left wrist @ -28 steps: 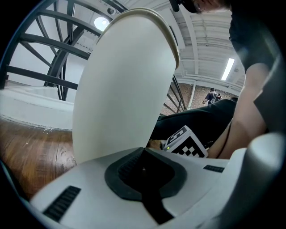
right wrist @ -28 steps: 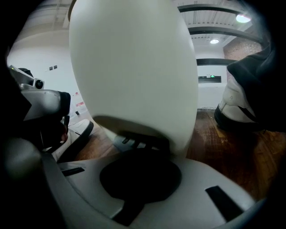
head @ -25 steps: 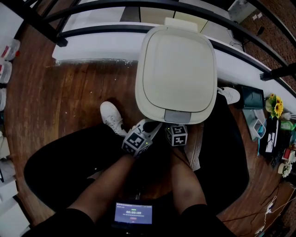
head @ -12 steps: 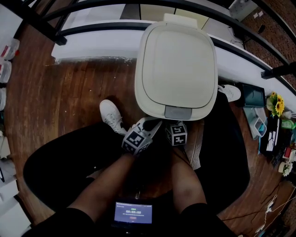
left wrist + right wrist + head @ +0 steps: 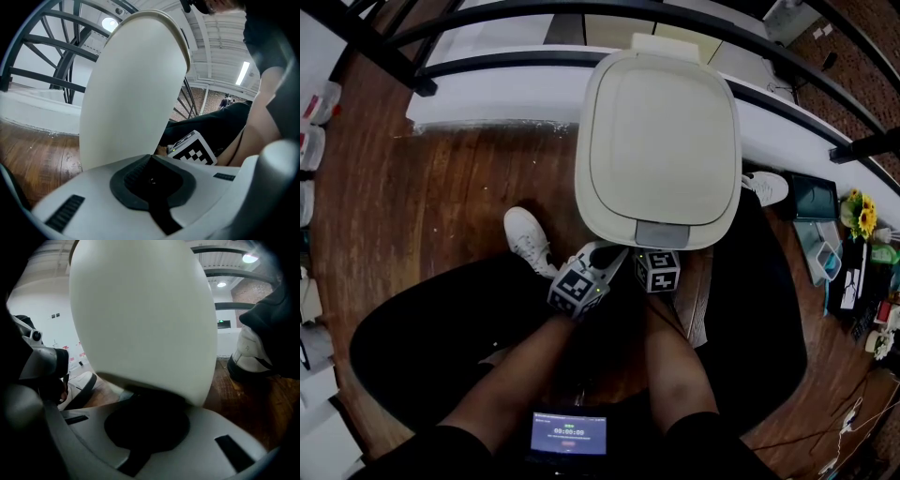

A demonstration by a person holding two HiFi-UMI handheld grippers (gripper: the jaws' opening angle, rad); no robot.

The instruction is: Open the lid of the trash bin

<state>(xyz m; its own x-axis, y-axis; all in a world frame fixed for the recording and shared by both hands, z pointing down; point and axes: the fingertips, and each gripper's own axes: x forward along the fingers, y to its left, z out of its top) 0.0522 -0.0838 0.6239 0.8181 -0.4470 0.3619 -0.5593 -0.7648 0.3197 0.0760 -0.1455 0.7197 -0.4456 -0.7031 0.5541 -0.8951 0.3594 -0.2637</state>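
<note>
Trash bin: cream and upright on the wooden floor, with its back against the white ledge at the floor's far edge.
Lid: down flat on the bin, with a grey button at its near edge.
Left gripper: jaws pressed together with nothing between them. It is held just below the lid's near edge, left of the button. Its own view looks up the bin's front wall.
Right gripper: jaws also closed and empty, just beside the left gripper and right under the button. The bin's front looms close over its jaws; whether they touch cannot be told.
Shoes: one white shoe is left of the bin and the other is at its right.
Screen: small and lit, between the person's legs.
</note>
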